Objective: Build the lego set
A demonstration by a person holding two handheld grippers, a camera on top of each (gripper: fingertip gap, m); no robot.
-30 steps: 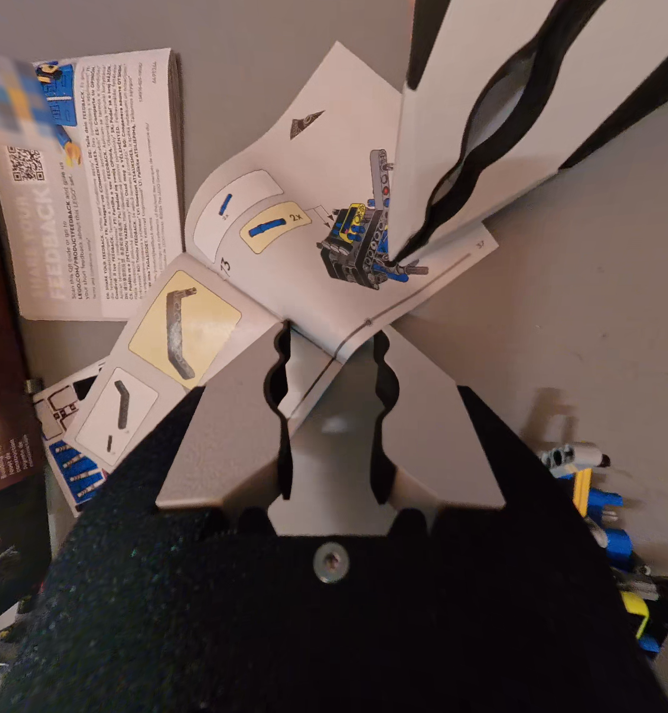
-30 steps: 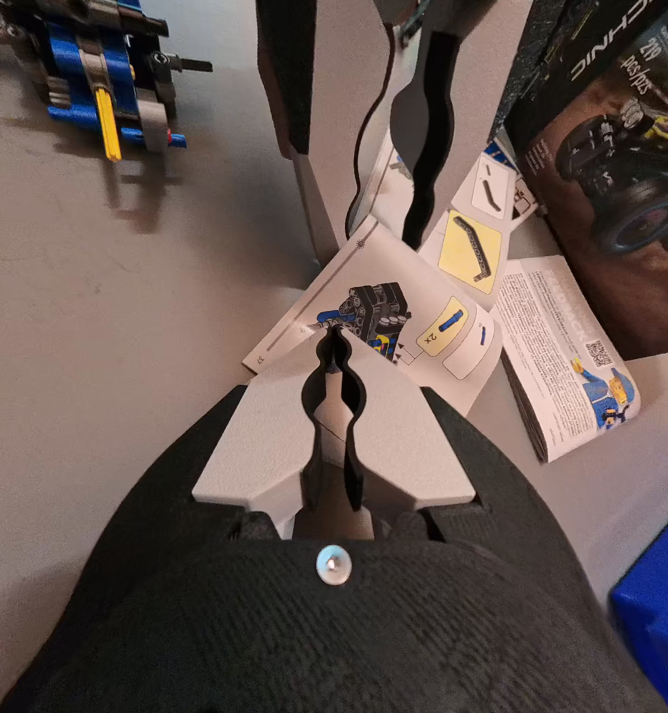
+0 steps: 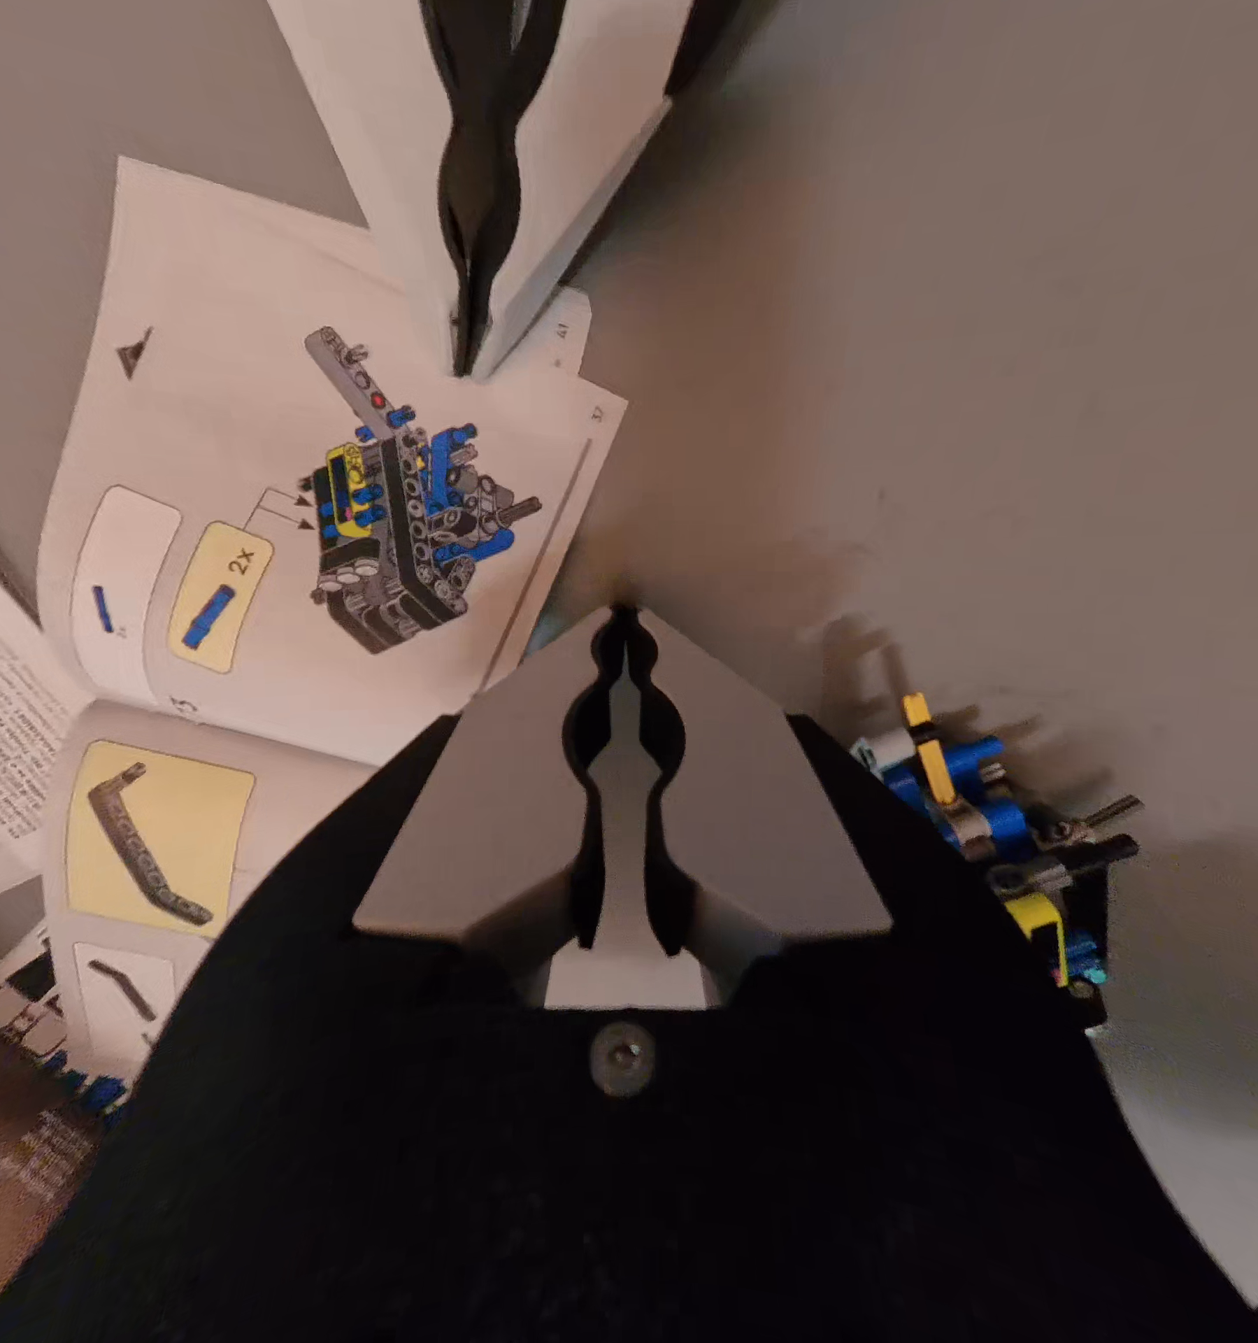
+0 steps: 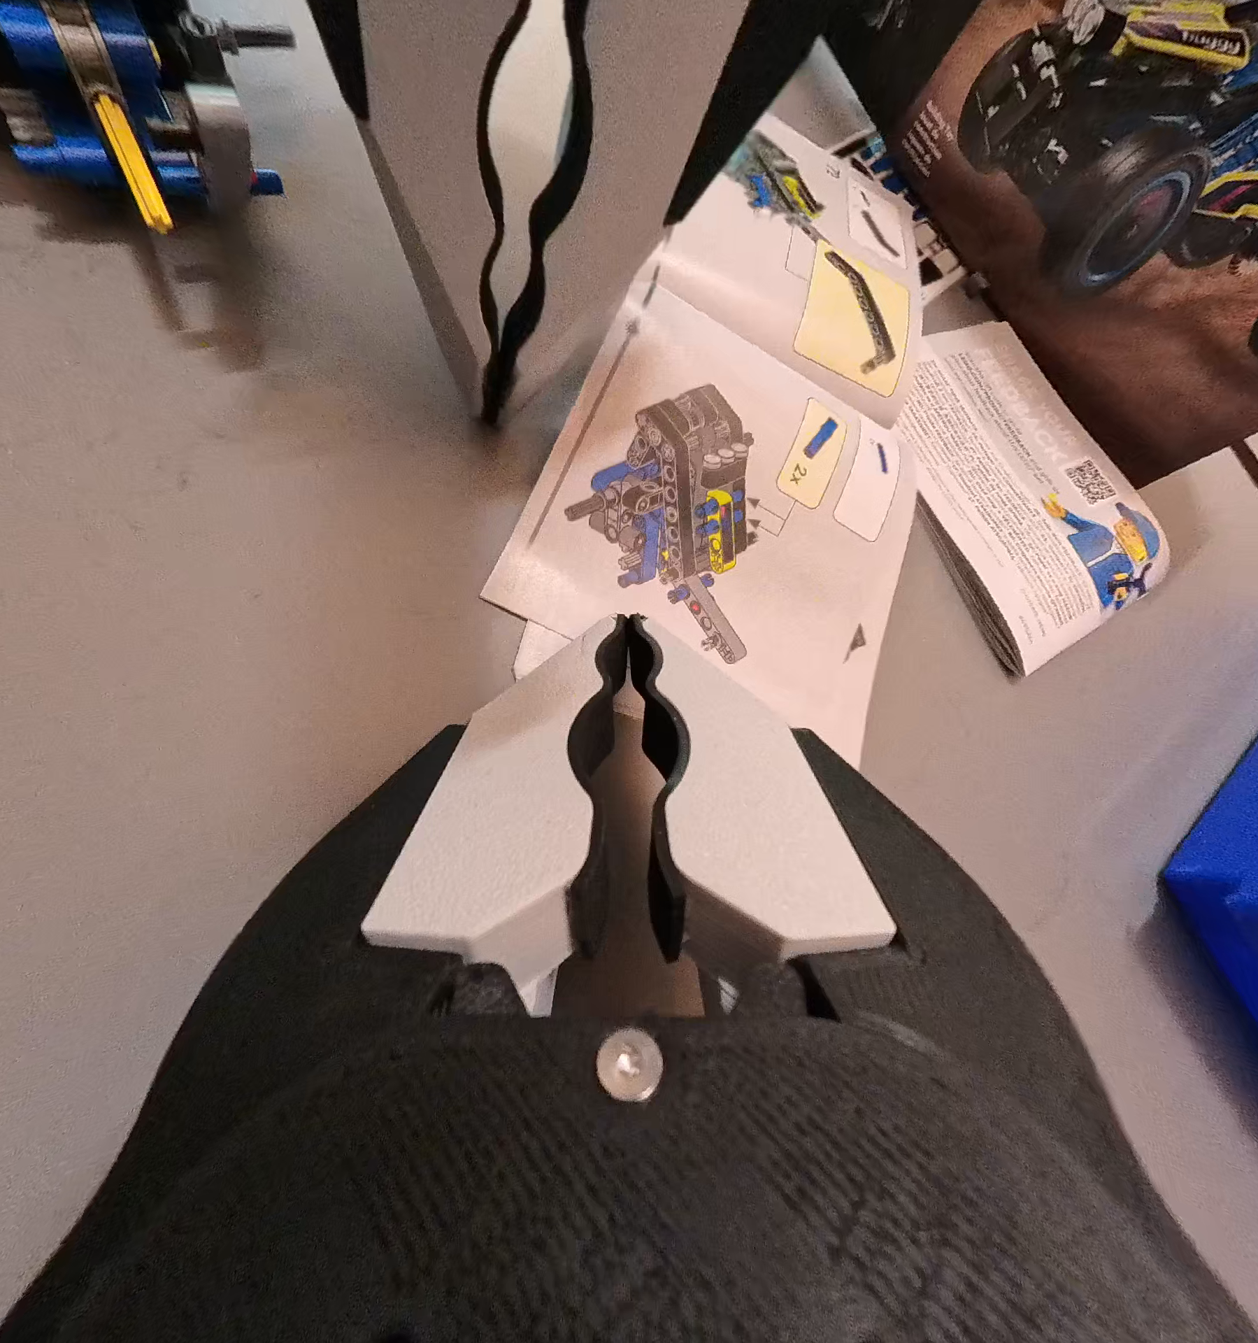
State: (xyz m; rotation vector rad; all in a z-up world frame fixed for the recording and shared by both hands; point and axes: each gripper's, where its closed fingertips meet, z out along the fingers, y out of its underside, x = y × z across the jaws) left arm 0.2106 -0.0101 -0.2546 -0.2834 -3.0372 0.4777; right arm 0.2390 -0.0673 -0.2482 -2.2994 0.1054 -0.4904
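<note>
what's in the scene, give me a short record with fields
surface: grey table
left tool: shut, nothing in it, tips over bare table beside the booklet's edge
right tool: shut, tips at the near edge of the open instruction booklet
brick model: blue, yellow and grey, by the left tool
toy box: behind the booklet
blue bin: far right

On the table [image 4: 175, 581] we find an open instruction booklet [image 4: 756, 552] in the middle. A toy box [image 4: 1120, 218] stands behind it to the right in the right wrist view, and a bin [image 4: 1250, 872] sits nearer on the right. Far left lies a partly built brick model [image 4: 117, 109]. Our right gripper [image 4: 629, 618] meets the booklet's near edge, tips together. Our left gripper [image 3: 622, 609] rests its tips on bare table beside the booklet's opposite edge, between booklet and model.
</note>
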